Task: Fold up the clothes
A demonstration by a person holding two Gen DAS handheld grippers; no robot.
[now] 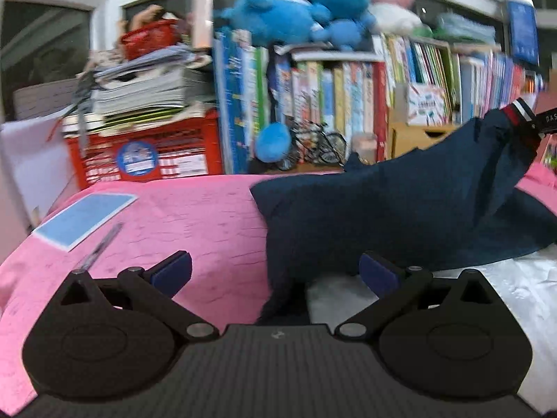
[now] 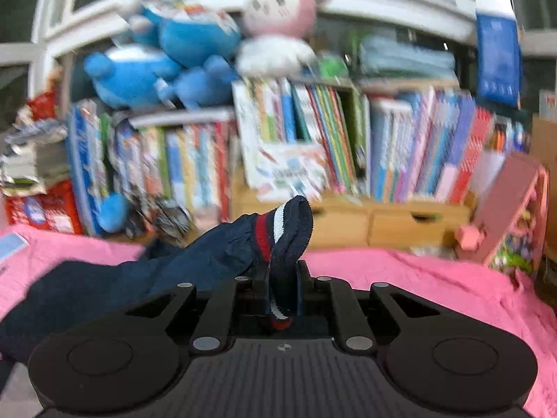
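A navy garment [image 1: 400, 216] lies on the pink cloth [image 1: 195, 216], with one sleeve lifted up to the right. Its striped red, white and navy cuff [image 1: 520, 111] is held by my right gripper at the right edge of the left wrist view. My left gripper [image 1: 275, 271] is open and empty, low over the garment's near edge, its blue pads [image 1: 174, 271] apart. In the right wrist view my right gripper [image 2: 280, 285] is shut on the striped cuff [image 2: 282, 230], and the navy sleeve [image 2: 139, 285] trails down to the left.
A blue-and-white card [image 1: 83, 219] and a pen [image 1: 99, 247] lie on the pink cloth at the left. A white sheet [image 1: 487, 296] lies under the garment at the right. Bookshelves [image 2: 383, 146], plush toys [image 1: 296, 10], a red crate [image 1: 146, 153] and a pink toy house [image 2: 508, 216] stand behind.
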